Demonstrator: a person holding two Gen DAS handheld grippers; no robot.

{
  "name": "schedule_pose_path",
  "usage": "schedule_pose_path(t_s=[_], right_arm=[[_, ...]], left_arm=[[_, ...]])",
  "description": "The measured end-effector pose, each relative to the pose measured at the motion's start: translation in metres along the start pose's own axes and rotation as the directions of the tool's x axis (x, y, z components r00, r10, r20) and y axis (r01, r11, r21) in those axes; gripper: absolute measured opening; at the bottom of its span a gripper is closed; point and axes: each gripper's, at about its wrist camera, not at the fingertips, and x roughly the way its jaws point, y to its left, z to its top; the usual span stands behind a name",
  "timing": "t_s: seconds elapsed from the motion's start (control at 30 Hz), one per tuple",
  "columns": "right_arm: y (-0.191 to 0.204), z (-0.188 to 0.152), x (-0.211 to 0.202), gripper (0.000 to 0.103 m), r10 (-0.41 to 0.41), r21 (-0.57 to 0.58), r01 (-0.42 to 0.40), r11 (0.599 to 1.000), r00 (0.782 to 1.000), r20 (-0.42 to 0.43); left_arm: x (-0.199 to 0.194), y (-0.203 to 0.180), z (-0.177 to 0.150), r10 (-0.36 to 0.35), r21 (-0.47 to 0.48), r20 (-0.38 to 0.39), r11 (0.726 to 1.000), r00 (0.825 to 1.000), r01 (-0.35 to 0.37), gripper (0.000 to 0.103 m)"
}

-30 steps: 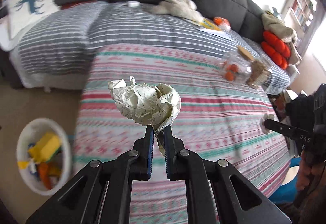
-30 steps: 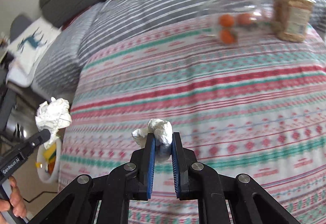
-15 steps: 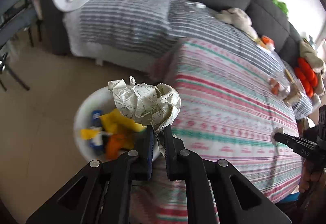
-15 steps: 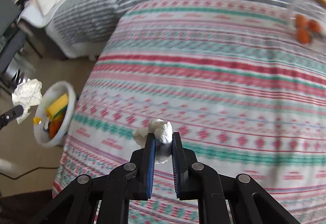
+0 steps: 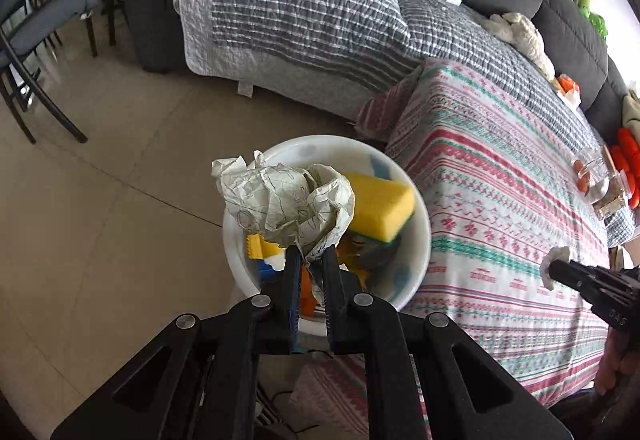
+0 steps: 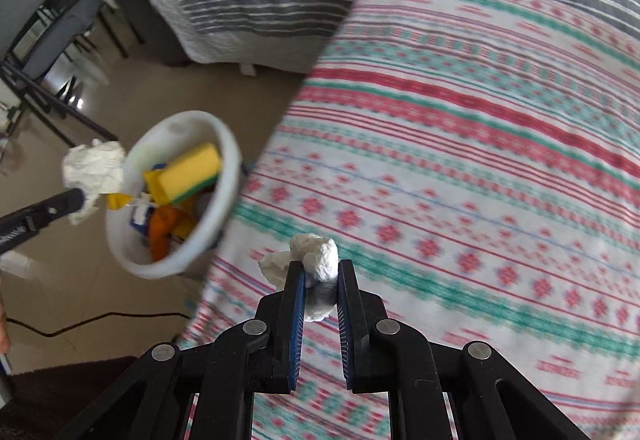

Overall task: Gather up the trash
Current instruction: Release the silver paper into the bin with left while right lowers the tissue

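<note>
My left gripper (image 5: 307, 254) is shut on a crumpled printed paper ball (image 5: 284, 201) and holds it just above the white trash bin (image 5: 420, 240) on the floor. The bin holds a yellow sponge (image 5: 378, 205) and other coloured scraps. My right gripper (image 6: 318, 268) is shut on a small white tissue wad (image 6: 318, 258) above the patterned bedspread (image 6: 480, 159). In the right wrist view the bin (image 6: 228, 175) is to the left, with the left gripper (image 6: 78, 195) and its paper ball (image 6: 94, 169) at its rim.
The bin stands on a tiled floor (image 5: 100, 220) beside the bed corner. A grey striped quilt (image 5: 312, 23) covers a sofa behind. Dark chairs (image 5: 36, 51) stand at the far left. A jar with orange items (image 5: 592, 179) lies on the bedspread. A black cable (image 6: 100, 320) runs on the floor.
My left gripper has swung left off the bed and down over the bin, still holding the paper ball. My right gripper has moved left toward the bin with the tissue.
</note>
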Motion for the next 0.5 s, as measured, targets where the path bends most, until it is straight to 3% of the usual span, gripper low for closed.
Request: schedule_pose_path(t_s=[0.1,0.17,0.23,0.3,0.4,0.5], right_arm=[[0.015,0.007,0.008,0.013,0.027,-0.012,-0.027,1.000,1.000,0.006],[0.024,0.011,0.014,0.013,0.043,-0.023,-0.043,0.999,0.999,0.009],[0.034,0.015,0.021,0.014,0.063,-0.033,-0.063,0.997,0.998,0.007],[0.043,0.017,0.027,0.014,0.079,-0.041,-0.079,0.996,0.997,0.003],[0.055,0.022,0.037,0.014,0.113,-0.050,-0.113,0.992,0.994,-0.010],[0.071,0.025,0.050,0.014,0.144,-0.065,-0.146,0.987,0.989,-0.024]], left_arm=[[0.008,0.006,0.003,-0.014,-0.011,0.011,1.000,1.000,0.014,0.016],[0.015,0.009,0.004,-0.033,-0.006,-0.002,0.999,0.999,0.033,0.029],[0.013,0.014,0.002,-0.045,-0.019,0.001,0.999,0.999,0.045,0.057],[0.005,0.017,-0.001,-0.047,-0.023,0.020,0.999,0.999,0.047,0.068],[-0.006,0.020,-0.004,-0.020,0.000,0.037,1.000,0.999,0.020,0.070],[-0.014,0.030,-0.011,0.068,-0.020,0.017,0.998,0.998,-0.068,0.075]])
